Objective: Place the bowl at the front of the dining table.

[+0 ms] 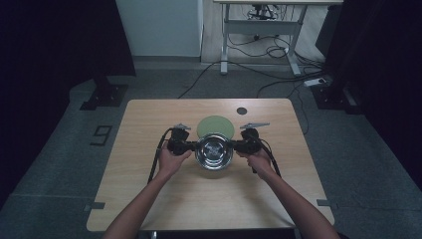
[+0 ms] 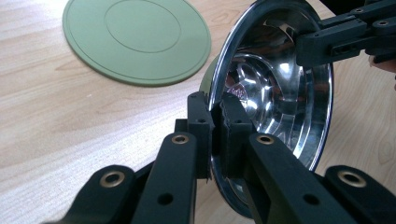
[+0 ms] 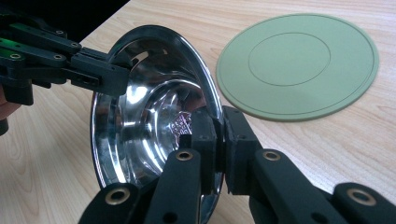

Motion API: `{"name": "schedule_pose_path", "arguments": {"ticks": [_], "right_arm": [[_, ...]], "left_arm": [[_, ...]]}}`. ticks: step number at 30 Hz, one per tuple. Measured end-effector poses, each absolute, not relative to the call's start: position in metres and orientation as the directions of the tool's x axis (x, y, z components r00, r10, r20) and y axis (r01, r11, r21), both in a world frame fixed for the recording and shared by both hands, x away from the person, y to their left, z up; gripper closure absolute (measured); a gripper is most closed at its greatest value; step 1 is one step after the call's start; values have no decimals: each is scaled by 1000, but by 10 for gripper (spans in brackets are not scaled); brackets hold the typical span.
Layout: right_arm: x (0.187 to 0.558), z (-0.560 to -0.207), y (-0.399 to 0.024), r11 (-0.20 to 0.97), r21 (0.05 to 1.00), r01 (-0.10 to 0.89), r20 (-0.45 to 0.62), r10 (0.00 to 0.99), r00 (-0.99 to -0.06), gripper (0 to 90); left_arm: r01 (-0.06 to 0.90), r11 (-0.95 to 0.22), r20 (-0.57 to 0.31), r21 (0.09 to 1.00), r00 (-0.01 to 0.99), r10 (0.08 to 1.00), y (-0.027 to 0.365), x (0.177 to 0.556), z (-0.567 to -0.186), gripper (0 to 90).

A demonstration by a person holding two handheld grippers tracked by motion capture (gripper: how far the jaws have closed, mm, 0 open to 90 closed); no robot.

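Seen from above, from left to right: my left hand (image 1: 171, 160) holds the left tongs (image 1: 191, 146), whose jaws are pinched on the left rim of the steel bowl (image 1: 214, 152); in the left gripper view one jaw sits outside the rim and the other inside it, at (image 2: 215, 133). The steel bowl (image 2: 280, 93) is near the middle of the wooden table (image 1: 149, 189), between the two tongs, with a flat green round mat (image 1: 215, 125) just beyond it on the far side, its near edge hidden behind the bowl. On the right, my right hand (image 1: 259, 160) holds the right tongs (image 1: 236, 146), jaws likewise clamped on the bowl's right rim, seen at (image 3: 219, 135) in the right gripper view. A small dark disc (image 1: 242, 110) lies far right of the mat.
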State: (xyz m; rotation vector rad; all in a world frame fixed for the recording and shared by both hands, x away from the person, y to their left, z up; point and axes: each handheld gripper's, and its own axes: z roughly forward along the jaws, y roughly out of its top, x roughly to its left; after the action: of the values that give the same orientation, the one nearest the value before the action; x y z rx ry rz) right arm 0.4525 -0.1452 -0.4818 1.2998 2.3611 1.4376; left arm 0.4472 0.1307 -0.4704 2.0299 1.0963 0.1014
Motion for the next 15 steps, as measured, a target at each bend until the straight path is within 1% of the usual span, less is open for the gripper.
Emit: {"name": "schedule_pose_path", "arguments": {"ticks": [15], "right_arm": [[462,-475,-143,197,772,605,319,703,-636,847]], "left_arm": [[668,-281,-289,690,609,739,132,455,-466,851]]}}
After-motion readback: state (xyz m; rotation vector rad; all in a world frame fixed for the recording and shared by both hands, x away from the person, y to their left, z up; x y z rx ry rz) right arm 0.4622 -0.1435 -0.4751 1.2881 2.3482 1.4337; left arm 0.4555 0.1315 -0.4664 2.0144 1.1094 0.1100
